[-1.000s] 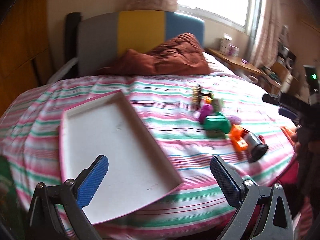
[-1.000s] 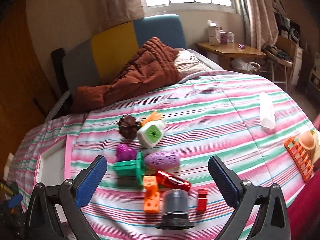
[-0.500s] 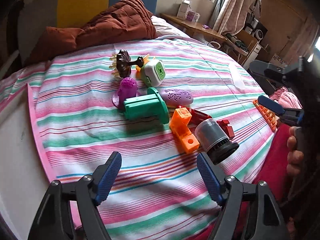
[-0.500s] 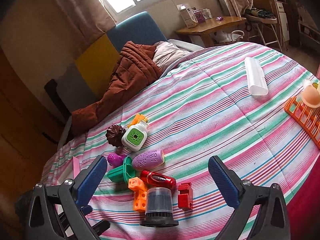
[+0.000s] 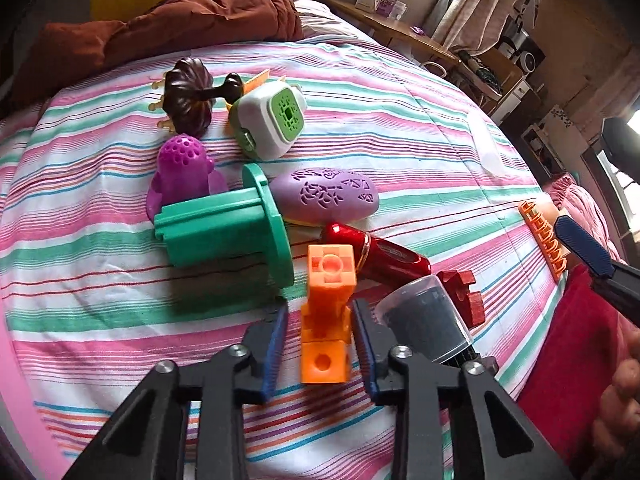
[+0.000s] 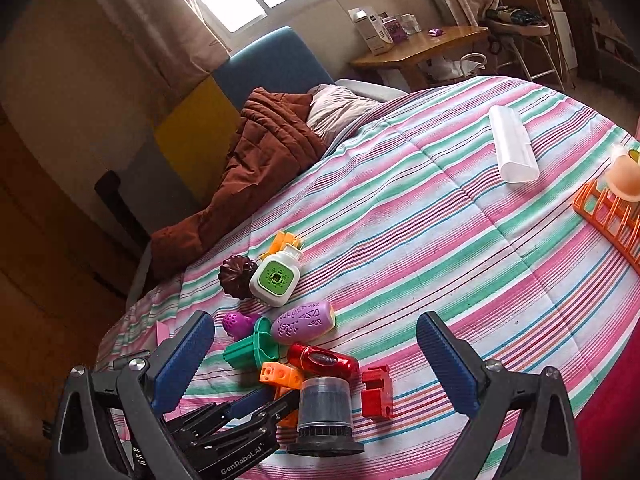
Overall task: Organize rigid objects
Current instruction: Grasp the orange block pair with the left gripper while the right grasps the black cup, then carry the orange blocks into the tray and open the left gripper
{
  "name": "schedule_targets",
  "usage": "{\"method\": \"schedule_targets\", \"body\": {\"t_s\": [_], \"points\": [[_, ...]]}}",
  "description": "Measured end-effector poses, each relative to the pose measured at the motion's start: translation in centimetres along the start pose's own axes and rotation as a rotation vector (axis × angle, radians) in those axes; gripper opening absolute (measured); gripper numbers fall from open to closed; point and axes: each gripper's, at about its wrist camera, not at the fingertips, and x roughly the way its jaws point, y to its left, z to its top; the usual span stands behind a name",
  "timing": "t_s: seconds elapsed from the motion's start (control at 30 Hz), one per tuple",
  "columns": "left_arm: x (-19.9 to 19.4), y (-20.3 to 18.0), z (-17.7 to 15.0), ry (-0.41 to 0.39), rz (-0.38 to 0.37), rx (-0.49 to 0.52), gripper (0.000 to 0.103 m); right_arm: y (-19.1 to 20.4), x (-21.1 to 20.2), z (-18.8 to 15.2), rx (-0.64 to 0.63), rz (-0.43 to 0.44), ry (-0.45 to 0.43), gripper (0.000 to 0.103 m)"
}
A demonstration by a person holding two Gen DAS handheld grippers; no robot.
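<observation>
Now-straddled orange block [image 5: 326, 312], seemingly lengthwise.

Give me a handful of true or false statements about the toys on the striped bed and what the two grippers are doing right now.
1. The left gripper has its fingers on either side of the orange block piece. True.
2. The right gripper grips the red capsule. False: it is open, holding nothing.
3. The purple oval case lies beside the green flanged piece. True.
4. The white case sits in the toy pile. False: it lies apart, farther up the bedspread.
</observation>
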Motion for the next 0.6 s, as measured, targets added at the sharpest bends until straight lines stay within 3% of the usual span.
{"method": "schedule_targets", "body": {"t_s": [0.13,0.33,0.4,0.5,0.6], "points": [[-0.7,0.6,-1.0,-0.025,-0.009,0.005,0.024,0.1,0.2,0.0,-0.01,-0.006,0.014,0.102],[-3.2,1.7,-3.8,-0.045,0.003,0.029,0.024,1.2,1.3,-0.4,-0.067,-0.005,0.09,0.082],[-4.0,2.3,-4.6,-0.052,-0.004,0.019,0.024,1.8,1.9,-0.7,-0.105,0.005,0.139,0.069],[-5.7,2.8,-5.6,-0.077,0.004,0.027,0.024,2.8,3.2,-1.5,-0.173,-0.014,0.237,0.059],[-7.6,3.3,-6.2,-0.109,0.001,0.022,0.024,3.8,4.4,-2.4,-0.239,-0.045,0.32,0.056]]}}
